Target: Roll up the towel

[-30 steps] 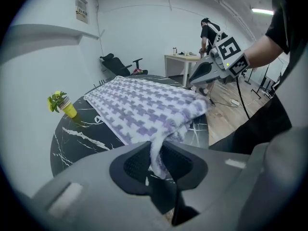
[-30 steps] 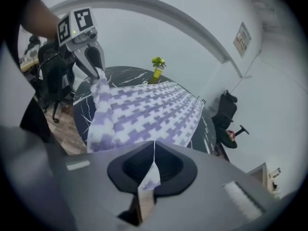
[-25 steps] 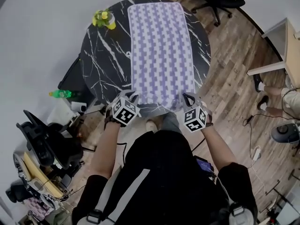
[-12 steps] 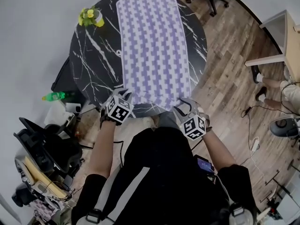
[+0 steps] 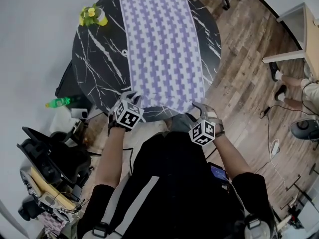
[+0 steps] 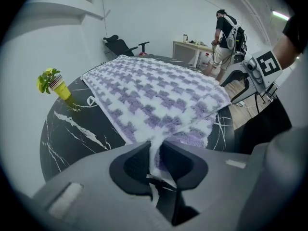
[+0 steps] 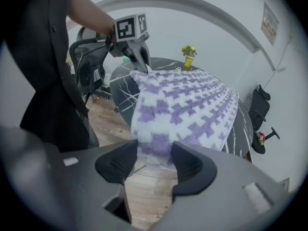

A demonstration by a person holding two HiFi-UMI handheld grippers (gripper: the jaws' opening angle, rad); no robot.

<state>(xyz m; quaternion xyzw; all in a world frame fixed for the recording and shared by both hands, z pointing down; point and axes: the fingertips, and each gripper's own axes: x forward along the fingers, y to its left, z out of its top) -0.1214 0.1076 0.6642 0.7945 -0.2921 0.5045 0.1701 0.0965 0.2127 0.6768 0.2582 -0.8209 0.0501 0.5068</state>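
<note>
Evidently, to start rolling, one towel (image 5: 162,44) corner is clamped by the left tongs (image 5: 132,97); the other is straddled by the just-opened right tongs (image 5: 199,106).

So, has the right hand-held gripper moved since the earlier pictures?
Yes. Against the table's near edge, the right hand-held gripper has drawn back toward the person; its jaws have just been opening, towel corner between them.

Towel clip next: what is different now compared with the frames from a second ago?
The right gripper drew back slightly from the edge of the table. Its fingers have just been opening and now stand apart with the near right corner of the towel between them. The left gripper stayed shut on the near left corner. The towel still lies flat and unrolled.
</note>
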